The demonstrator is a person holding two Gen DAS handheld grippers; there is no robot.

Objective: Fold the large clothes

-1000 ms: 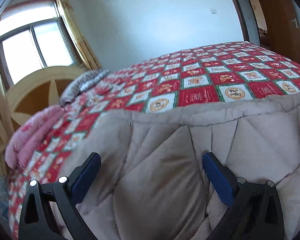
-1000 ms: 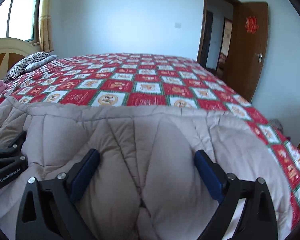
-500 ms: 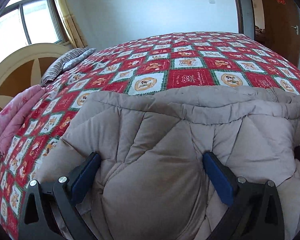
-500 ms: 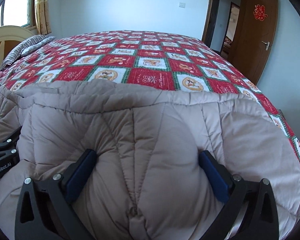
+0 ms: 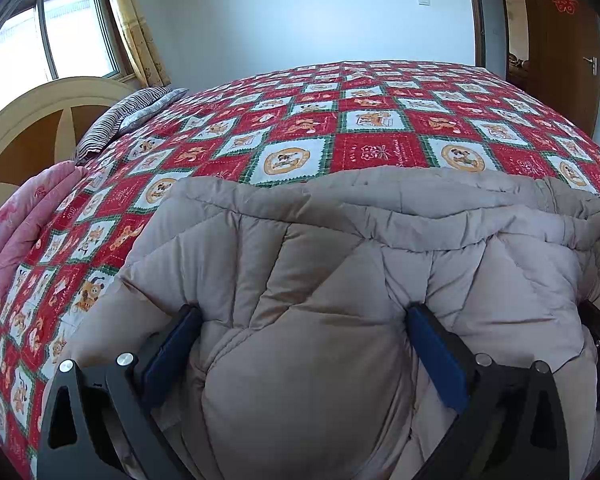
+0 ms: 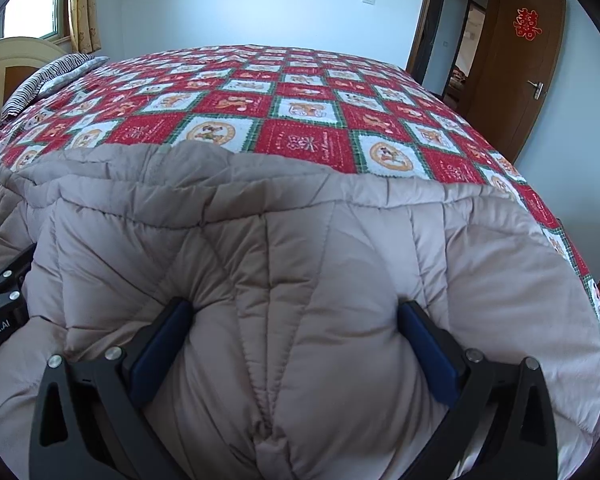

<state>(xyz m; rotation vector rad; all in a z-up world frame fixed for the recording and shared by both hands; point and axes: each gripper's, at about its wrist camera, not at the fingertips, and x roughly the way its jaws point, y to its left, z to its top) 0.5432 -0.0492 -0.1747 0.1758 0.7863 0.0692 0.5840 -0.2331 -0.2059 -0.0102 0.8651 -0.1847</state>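
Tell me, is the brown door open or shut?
Open. The brown door swings away from its frame, showing another room behind.

The puffy coat is matt, quilted beige cloth. The bedspread is printed cotton-like cloth. The far-right door is smooth brown wood.

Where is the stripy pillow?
The stripy pillow lies at the far left corner of the bed, against the rounded headboard under the window. The pink blanket is just in front of it, and it also shows in the right wrist view.
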